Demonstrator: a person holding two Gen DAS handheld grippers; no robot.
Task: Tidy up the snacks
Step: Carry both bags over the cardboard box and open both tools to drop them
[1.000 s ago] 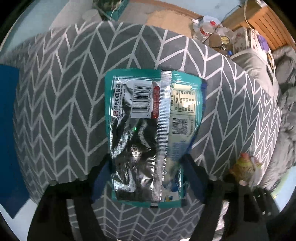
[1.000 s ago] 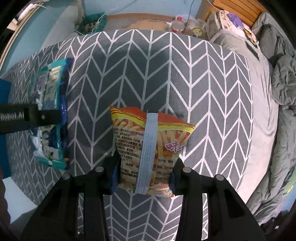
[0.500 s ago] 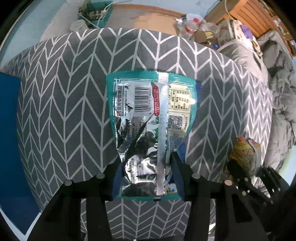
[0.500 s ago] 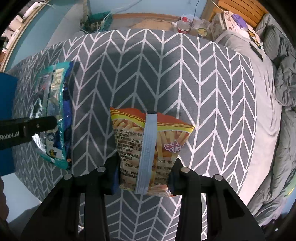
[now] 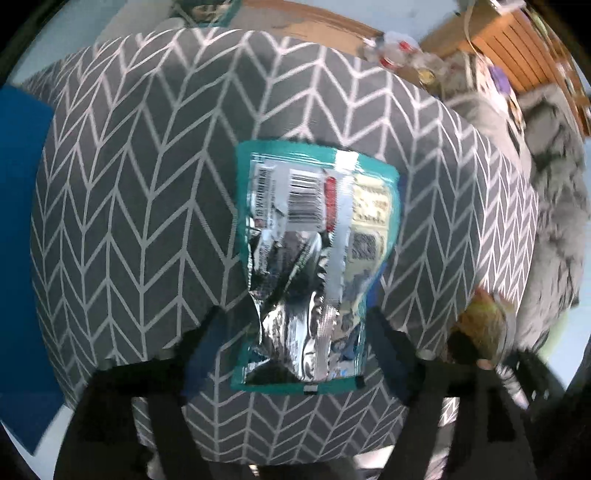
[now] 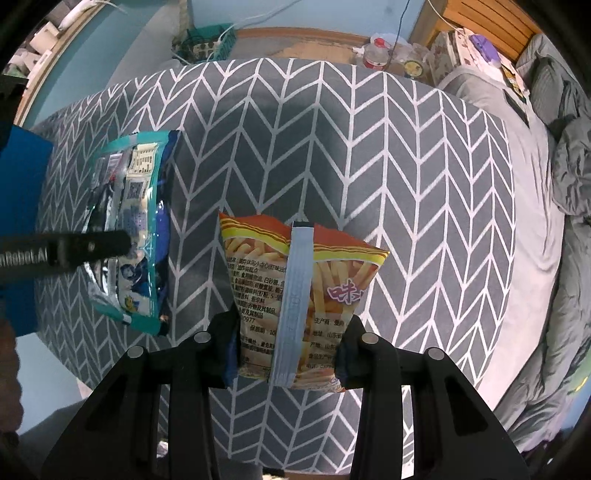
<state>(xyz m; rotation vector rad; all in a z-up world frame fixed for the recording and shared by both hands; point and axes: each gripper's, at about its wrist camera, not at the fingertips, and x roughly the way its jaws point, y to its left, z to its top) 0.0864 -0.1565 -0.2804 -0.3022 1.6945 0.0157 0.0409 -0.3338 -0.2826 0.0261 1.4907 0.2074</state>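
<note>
A teal and silver snack bag [image 5: 314, 266] lies back side up on the grey chevron cloth [image 5: 129, 203]. My left gripper [image 5: 295, 354] stands open around the bag's near end, with gaps between fingers and bag. The bag also shows at the left of the right wrist view [image 6: 129, 232], with one left finger [image 6: 74, 251] across it. My right gripper [image 6: 288, 350] is shut on the lower part of an orange fries snack bag [image 6: 299, 291], held over the cloth. That bag shows at the right edge of the left wrist view [image 5: 484, 328].
A blue panel [image 5: 18, 221] borders the cloth on the left. A grey bed with rumpled bedding [image 6: 546, 240] lies to the right. Bottles and jars [image 6: 380, 55], a teal basket [image 6: 207, 40] and wooden furniture [image 6: 480, 18] stand on the floor beyond the cloth.
My left gripper has opened from its grip on the teal bag, which now lies on the cloth. The left view is blurred by motion. The right gripper keeps holding the fries bag.
</note>
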